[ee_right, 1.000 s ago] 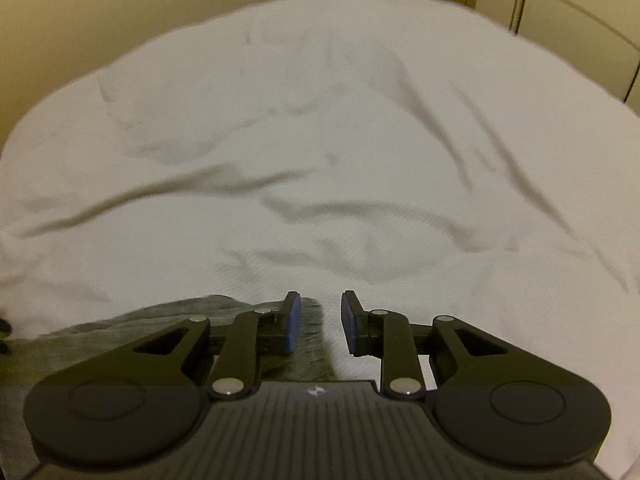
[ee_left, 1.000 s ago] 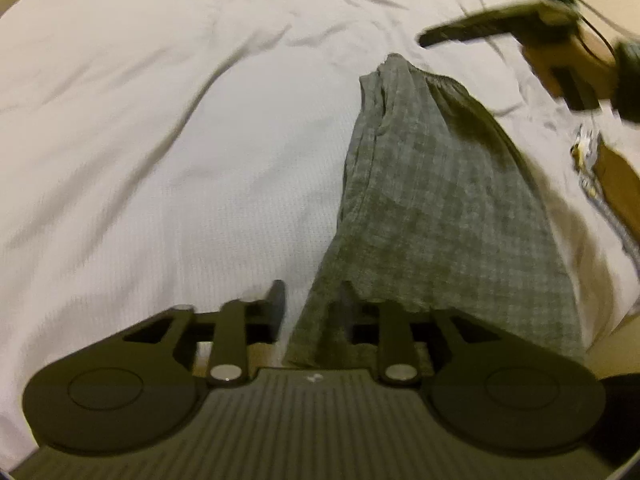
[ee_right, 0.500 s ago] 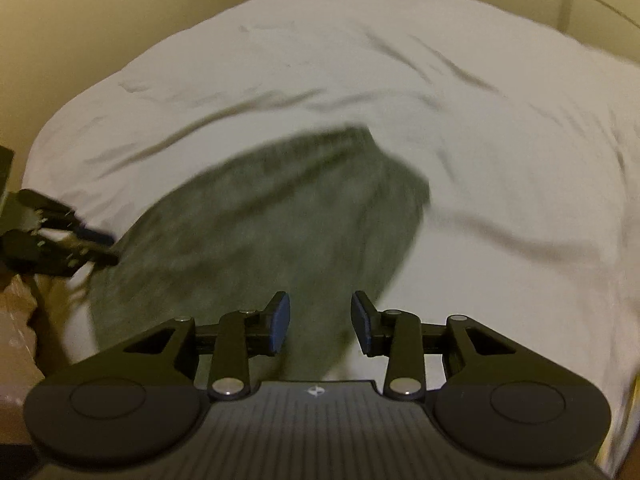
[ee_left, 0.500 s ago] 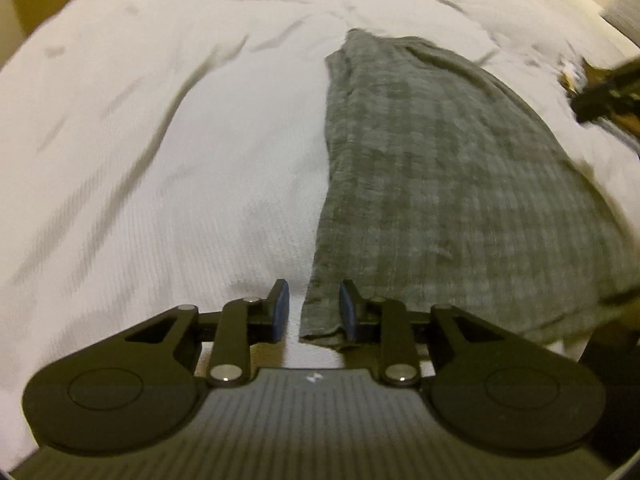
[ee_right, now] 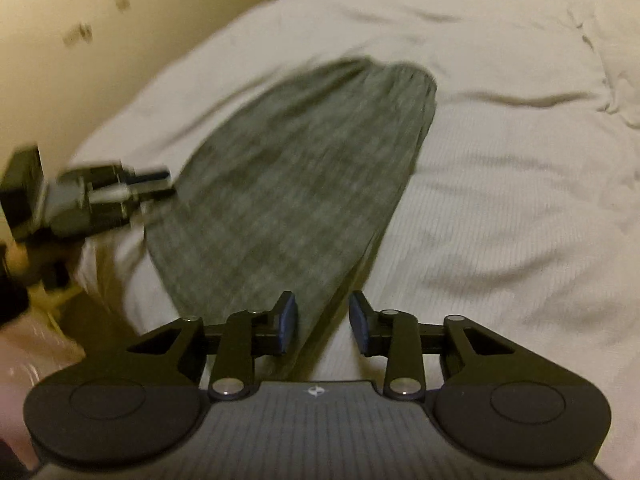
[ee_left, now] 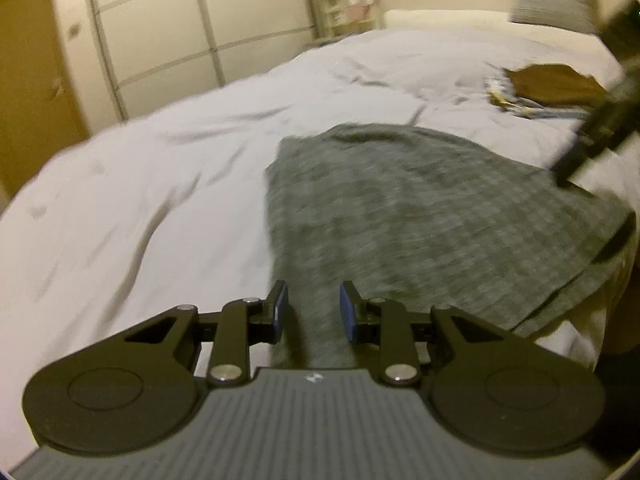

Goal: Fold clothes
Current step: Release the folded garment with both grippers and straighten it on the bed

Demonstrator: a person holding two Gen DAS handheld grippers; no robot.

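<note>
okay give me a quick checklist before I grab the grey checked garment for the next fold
1. Left gripper open: ok.
2. Right gripper open: ok.
3. Garment lies flat on the bed: ok, though blurred.
4. Garment edge between left fingers: ok.
5. Garment edge between right fingers: ok, its edge runs through the gap.
6. Brown item clear of the garment: ok.

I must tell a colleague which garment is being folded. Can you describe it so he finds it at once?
Start at the white bedspread covering the bed. On its near edge lies the grey checked garment, spread flat. Unlike the brown folded cloth farther back, it is grey, checked and much larger.
</note>
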